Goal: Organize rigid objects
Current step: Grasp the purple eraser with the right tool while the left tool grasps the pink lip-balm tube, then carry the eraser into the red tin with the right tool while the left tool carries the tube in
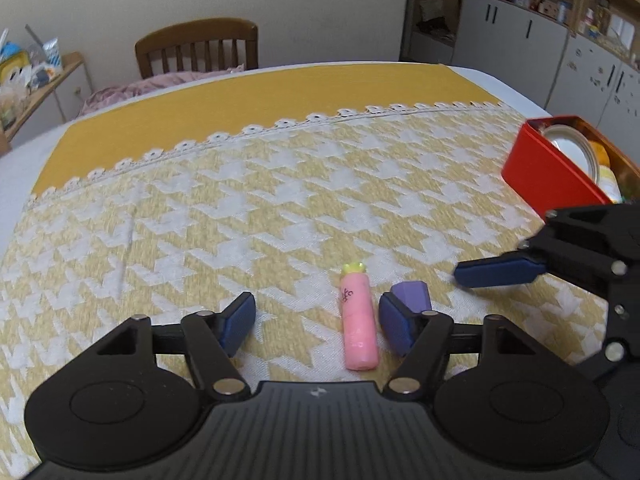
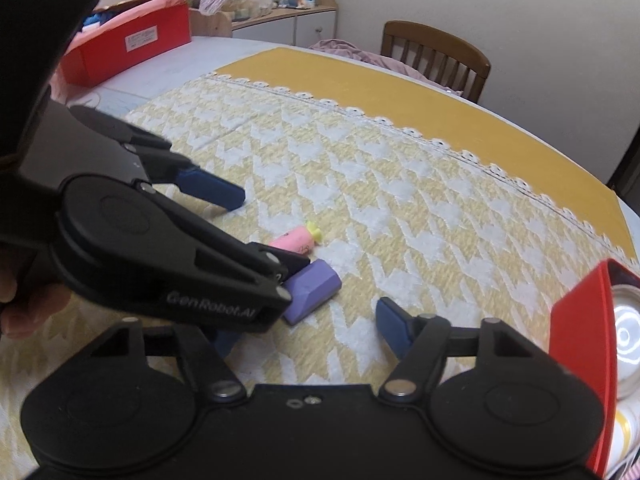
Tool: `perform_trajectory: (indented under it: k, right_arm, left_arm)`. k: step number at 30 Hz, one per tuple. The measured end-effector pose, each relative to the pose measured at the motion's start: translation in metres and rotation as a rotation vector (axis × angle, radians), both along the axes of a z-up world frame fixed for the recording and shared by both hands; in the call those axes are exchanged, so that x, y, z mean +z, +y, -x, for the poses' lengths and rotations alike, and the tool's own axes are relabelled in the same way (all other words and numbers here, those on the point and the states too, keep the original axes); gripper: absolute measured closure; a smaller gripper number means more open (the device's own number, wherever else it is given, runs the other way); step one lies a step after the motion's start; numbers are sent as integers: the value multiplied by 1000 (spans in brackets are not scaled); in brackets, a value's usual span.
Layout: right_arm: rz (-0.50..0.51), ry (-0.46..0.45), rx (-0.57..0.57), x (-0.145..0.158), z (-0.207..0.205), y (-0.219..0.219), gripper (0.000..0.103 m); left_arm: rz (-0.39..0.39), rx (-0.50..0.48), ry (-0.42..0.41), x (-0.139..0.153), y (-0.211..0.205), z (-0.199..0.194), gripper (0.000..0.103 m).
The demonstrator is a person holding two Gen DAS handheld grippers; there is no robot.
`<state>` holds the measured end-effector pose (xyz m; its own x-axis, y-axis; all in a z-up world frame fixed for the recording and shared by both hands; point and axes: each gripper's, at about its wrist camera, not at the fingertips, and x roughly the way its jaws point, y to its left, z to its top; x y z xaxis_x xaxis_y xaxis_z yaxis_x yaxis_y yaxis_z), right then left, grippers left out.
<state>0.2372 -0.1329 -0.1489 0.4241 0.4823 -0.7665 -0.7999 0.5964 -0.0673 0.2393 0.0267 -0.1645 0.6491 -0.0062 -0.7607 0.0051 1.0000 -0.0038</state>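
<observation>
Around the red tin as landmark: one pink tube and one purple block lie to its left on the cloth, two grippers hover near them, one round metal lid sits inside it among perhaps two other items, and one wooden chair stands beyond.

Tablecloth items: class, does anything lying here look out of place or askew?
Two small pieces lie loose on the tablecloth rather than in the red tin: a pink cylinder on its side, and beside it a purple block lying at an angle. Nothing looks spilled or damaged.
</observation>
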Motion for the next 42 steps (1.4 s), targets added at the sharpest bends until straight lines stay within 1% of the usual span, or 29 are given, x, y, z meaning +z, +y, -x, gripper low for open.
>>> perform_trajectory:
  k: [5,6,7,8,9,11,13,14,16,17,18,22,26,34,38,42]
  right_arm:
    - [2,-32,69,0,-3,4,36]
    - [6,-42,90,0,-3,5,36]
    - [9,-50,110,0,-3,6,38]
    - [9,-50,129,0,-4,7,39]
    - [7,-47,144,1,-5,7,41]
    - [2,-40,163,1,-6,7,43]
    - [-7,-28,173,1,-7,6,47]
    - [-10,-23,176,1,-8,6,49]
    - [-19,-11,192,1,-7,5,60]
    - [-20,-10,201,2,-5,5,62]
    - [-20,-9,211,2,-4,5,63]
    - [-1,-41,222,3,3,5,64]
    - [3,-39,200,5,7,-2,64]
    - [-20,-20,52,17,12,-30,63]
    - [-57,3,-34,26,14,-48,63]
    - [-78,-2,-100,40,19,-65,63]
  left_arm:
    - [10,-14,-6,1,-1,-1,52]
    - [12,-22,-6,1,-1,-1,59]
    - [13,-29,-6,2,-1,-1,64]
    - [14,-34,-5,2,-1,-1,66]
    - [16,-39,-3,3,-2,-1,71]
    - [13,-47,-2,3,-2,-1,75]
    - [7,-55,-2,3,-3,0,81]
    - [5,-56,-3,3,-3,0,82]
    - [12,-55,-1,3,-2,1,85]
    - [17,-51,0,3,-1,0,86]
    - [20,-47,2,3,-1,0,87]
    - [32,-30,11,5,2,2,87]
    - [37,-12,14,7,4,6,87]
    - [21,16,28,13,1,14,87]
    - [28,26,19,23,-2,21,87]
    - [33,22,7,36,-7,26,87]
